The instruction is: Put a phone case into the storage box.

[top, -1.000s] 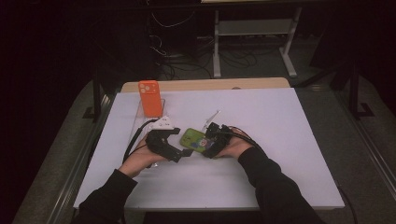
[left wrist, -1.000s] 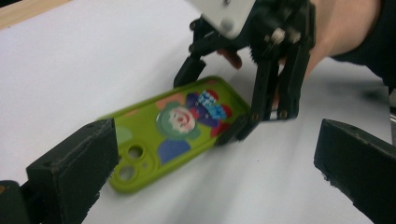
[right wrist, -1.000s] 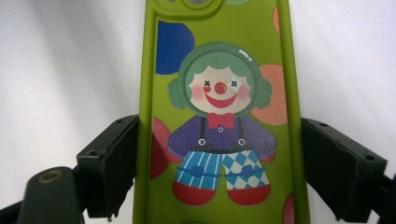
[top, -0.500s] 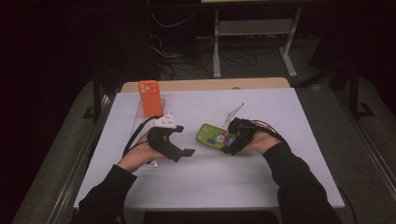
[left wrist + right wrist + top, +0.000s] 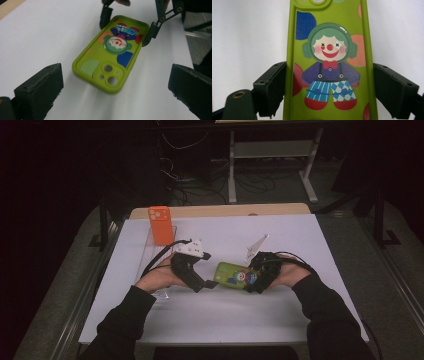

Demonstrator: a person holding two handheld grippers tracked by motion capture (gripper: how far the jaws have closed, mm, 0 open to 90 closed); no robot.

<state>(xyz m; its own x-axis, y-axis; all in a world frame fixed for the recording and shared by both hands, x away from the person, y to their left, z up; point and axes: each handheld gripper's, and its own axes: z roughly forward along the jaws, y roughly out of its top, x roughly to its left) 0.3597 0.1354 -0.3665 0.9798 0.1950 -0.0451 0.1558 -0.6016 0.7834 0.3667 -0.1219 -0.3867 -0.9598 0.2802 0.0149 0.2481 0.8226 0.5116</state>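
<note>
High view, from the left: an orange phone (image 5: pixel 160 224) stands propped at the far left of the white counter (image 5: pixel 300 320), well apart from my work. Nearer me, my left tongs (image 5: pixel 209 283) sit just beside the camera end of the green case (image 5: pixel 235 275), jaws spread wide and holding nothing; in the left gripper view that end lies between my two jaws without touching either. The case lies on the counter's middle, clown print up. At its other end my right tongs (image 5: pixel 256 281) pinch it across its width, one jaw on each long edge, as the right gripper view shows.

I judge the case light and soft, likely rubbery silicone: it should bend and twist if gripped at one end only, and its raised lip may fold under a hard squeeze. It is not fragile, and the matte skin should give good friction. The long side rims near the middle look like the best hold; the thin wall around the camera holes (image 5: pixel 109 74) is the weakest.
</note>
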